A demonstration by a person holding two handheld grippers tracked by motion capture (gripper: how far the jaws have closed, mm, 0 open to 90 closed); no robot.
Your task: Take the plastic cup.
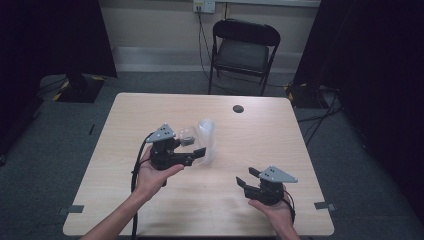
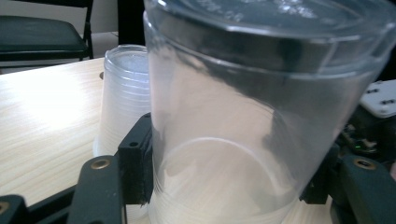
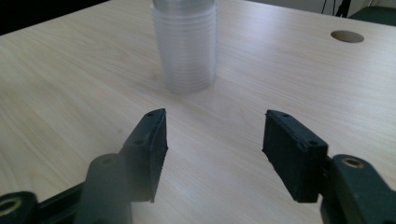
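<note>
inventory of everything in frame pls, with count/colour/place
cup: 1, clear, upside down between the left gripper's pads
cup stack: 1, clear, on table mid-left
table: 1, light wood, centre
hole: 1, dark, far side of tabletop
chair: 1, black, behind table
wall socket: 1, white, back wall
left gripper: 1, black, shut on cup
right gripper: 1, black, open, near right
hands: 2, near edge

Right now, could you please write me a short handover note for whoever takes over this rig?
Left gripper: shut on one clear cup, inverted, close beside the stack.
Right gripper: open, nothing between the jaws, above the table near its front right.
Cup stack: standing mid-table, upside down.
Done: one cup in the left grip.
Left: probably set it down apart; the rest remain stacked.
</note>
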